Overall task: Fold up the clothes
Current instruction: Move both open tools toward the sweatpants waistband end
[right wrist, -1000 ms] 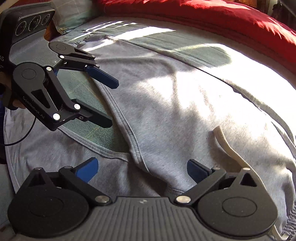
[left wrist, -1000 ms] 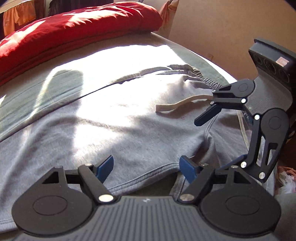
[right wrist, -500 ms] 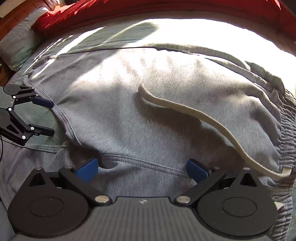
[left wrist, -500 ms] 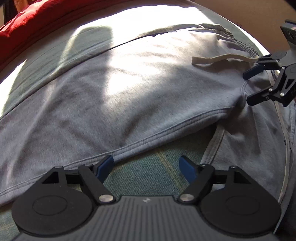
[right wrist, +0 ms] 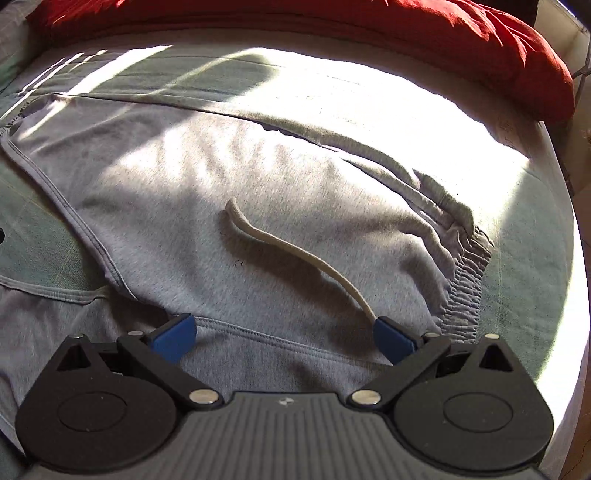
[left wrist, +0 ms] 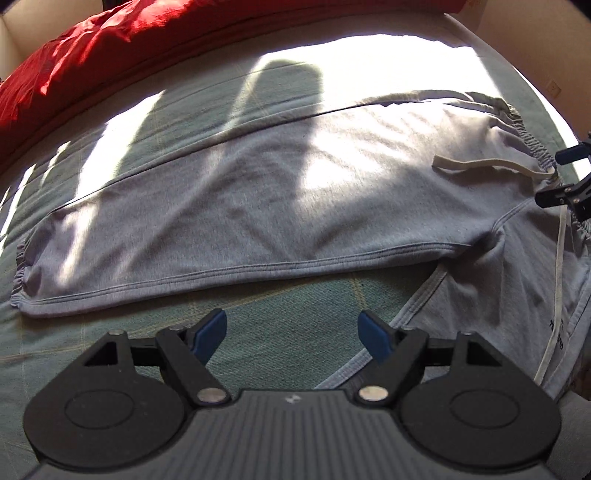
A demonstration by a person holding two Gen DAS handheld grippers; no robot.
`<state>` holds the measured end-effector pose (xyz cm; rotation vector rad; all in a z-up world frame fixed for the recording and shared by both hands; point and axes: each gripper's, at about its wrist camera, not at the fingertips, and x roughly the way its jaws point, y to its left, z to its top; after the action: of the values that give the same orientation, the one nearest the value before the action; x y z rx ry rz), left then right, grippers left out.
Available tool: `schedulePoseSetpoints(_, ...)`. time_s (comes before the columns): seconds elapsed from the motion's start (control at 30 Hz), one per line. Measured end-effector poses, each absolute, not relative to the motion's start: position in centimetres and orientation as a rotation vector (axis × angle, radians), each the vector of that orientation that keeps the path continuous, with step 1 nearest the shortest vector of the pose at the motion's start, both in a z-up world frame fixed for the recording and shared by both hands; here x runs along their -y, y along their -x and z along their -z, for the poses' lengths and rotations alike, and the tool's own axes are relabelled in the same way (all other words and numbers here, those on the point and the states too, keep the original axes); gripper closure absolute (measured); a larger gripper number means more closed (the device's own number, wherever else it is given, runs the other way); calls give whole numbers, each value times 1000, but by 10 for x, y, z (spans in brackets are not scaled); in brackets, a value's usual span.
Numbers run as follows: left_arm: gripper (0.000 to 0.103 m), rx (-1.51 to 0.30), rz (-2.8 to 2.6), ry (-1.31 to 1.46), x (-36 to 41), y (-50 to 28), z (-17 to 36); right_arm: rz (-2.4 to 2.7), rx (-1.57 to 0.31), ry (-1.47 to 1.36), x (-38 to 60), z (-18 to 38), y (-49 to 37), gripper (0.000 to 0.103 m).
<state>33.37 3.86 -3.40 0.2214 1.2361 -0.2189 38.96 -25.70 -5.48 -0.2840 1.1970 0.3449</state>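
Clearly, the grey sweatpants (left wrist: 258, 206) lie spread flat on the bed (left wrist: 288, 314), legs apart in a V, probably so that one leg can go over the other. The drawstring (right wrist: 288, 251) rests loose on top, near the waistband (right wrist: 465, 258). The left claw (left wrist: 294, 334) hovers wide open over bare sheet, holding nothing; the right claw (right wrist: 284, 336) is equally open and empty above the crotch. The nearer leg is cut off, and strong sunlight washes out the red blanket (right wrist: 406, 40) side.

grey sweatpants (left wrist: 258, 206), green checked bedsheet (left wrist: 295, 306), red duvet (right wrist: 369, 33)
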Motion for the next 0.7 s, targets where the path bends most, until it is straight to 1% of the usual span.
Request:
schedulePoseSetpoints(0.1, 24, -1259, 204, -255, -33, -331, 19, -319, -1223, 216, 267, 45, -392, 0)
schedulePoseSetpoints(0.23, 24, -1204, 239, -245, -35, -329, -1, -227, -1238, 123, 273, 33, -389, 0)
schedulePoseSetpoints(0.43, 24, -1131, 302, -239, -37, -328, -33, -11, -1192, -67, 279, -12, -350, 0)
schedulePoseSetpoints(0.57, 24, -1152, 297, -256, -24, -336, -48, -48, -1217, -120, 282, -27, -340, 0)
schedulePoseSetpoints(0.7, 24, -1193, 246, -267, 6, -350, -56, -177, -1189, -74, 299, -45, -348, 0)
